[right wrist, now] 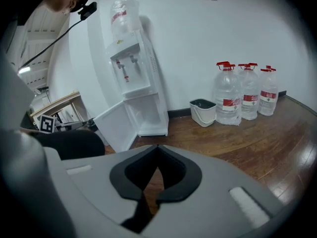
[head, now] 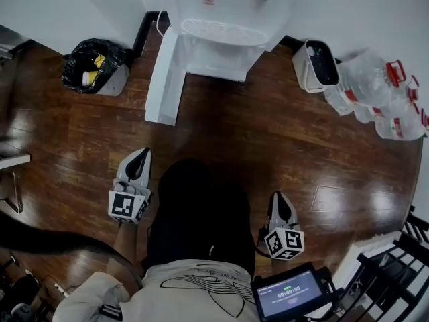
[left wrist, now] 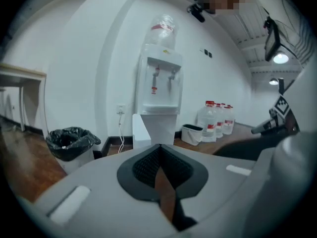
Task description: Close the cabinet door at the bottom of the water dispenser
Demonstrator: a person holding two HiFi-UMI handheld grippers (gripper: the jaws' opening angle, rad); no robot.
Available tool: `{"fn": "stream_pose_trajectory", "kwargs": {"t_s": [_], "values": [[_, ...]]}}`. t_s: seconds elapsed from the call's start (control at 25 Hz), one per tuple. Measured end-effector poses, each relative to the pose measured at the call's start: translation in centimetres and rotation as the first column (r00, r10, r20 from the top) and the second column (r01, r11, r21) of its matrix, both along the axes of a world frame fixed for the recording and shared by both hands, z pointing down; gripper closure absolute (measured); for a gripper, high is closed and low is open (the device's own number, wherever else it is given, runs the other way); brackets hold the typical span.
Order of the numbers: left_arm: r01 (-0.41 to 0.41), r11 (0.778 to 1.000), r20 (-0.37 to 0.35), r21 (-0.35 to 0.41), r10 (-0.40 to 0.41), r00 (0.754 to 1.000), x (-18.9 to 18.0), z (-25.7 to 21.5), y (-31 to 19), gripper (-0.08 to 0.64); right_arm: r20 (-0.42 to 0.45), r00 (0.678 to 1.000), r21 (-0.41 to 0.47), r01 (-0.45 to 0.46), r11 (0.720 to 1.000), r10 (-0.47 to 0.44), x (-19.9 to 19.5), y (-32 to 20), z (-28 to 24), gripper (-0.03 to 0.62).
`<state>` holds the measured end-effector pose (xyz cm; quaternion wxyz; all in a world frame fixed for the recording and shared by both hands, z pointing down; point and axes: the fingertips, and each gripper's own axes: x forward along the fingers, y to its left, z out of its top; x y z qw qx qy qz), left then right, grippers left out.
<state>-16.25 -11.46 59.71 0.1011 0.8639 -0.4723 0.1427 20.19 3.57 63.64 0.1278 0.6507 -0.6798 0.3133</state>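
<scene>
Head view: door open, both tools empty

Seen from above, the cabinet door [head: 164, 79] stands swung out to the left at the foot of the water dispenser [head: 221, 42], well ahead of the person. The left hand-held gripper [head: 141, 154] and right hand-held gripper [head: 279, 197] sit low over the wooden floor [head: 268, 139]. Each has its jaws pressed together on nothing, probably because pushing a door needs no grip. The left one lies nearer the door.
</scene>
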Motion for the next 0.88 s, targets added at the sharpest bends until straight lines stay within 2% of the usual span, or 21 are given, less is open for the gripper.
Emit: {"fn": "stream_pose_trajectory", "kwargs": {"t_s": [0.08,0.24,0.32,0.4,0.44,0.48,0.56,0.68,0.76,0.88], "values": [[-0.019,1.000,0.025,0.010,0.019,1.000,-0.9,0.5,1.1,0.548,-0.013,1.000,-0.006,0.005,1.000,-0.005,0.6,1.3,-0.5,0.589],[0.129,0.992,-0.005,-0.008,-0.129,0.992,-4.6,4.7,0.0,0.555,-0.080,0.995,0.043,-0.050,0.998,0.054,3.8,0.4,1.7,0.589],[0.167,0.985,-0.032,0.039,-0.166,0.986,-5.1,5.8,-1.5,0.555,-0.105,0.992,0.048,-0.060,0.997,0.064,4.7,-0.6,4.7,0.589],[0.161,0.983,-0.059,0.090,-0.156,0.986,-4.4,5.6,-2.9,0.555,-0.101,0.992,0.061,-0.068,0.996,0.074,5.2,-1.7,6.8,0.589],[0.147,0.984,-0.047,0.104,-0.142,0.989,-3.9,5.7,-3.4,0.553,-0.093,0.992,0.079,-0.075,0.994,0.082,5.3,-2.3,7.3,0.589],[0.130,0.985,-0.022,0.112,-0.128,0.991,-3.4,6.0,-3.9,0.519,-0.079,0.992,0.102,-0.085,0.991,0.094,5.4,-3.0,7.6,0.589],[0.108,0.986,0.007,0.126,-0.109,0.994,-2.5,6.4,-5.3,0.394,-0.017,0.992,0.152,-0.122,0.981,0.126,5.5,-4.4,7.7,0.589],[0.079,0.991,-0.047,0.108,-0.075,0.996,-1.1,6.0,-6.6,0.288,0.044,0.989,0.171,-0.150,0.974,0.145,5.1,-4.4,8.1,0.589],[0.048,0.996,-0.056,0.082,-0.043,0.997,-0.3,6.3,-7.0,0.262,0.040,0.986,0.159,-0.166,0.973,0.161,4.9,-3.7,8.7,0.589],[0.026,0.998,-0.073,0.064,-0.021,0.997,1.2,6.6,-7.9,0.267,0.048,0.977,0.166,-0.211,0.963,0.206,5.7,-4.1,9.3,0.589]]}}
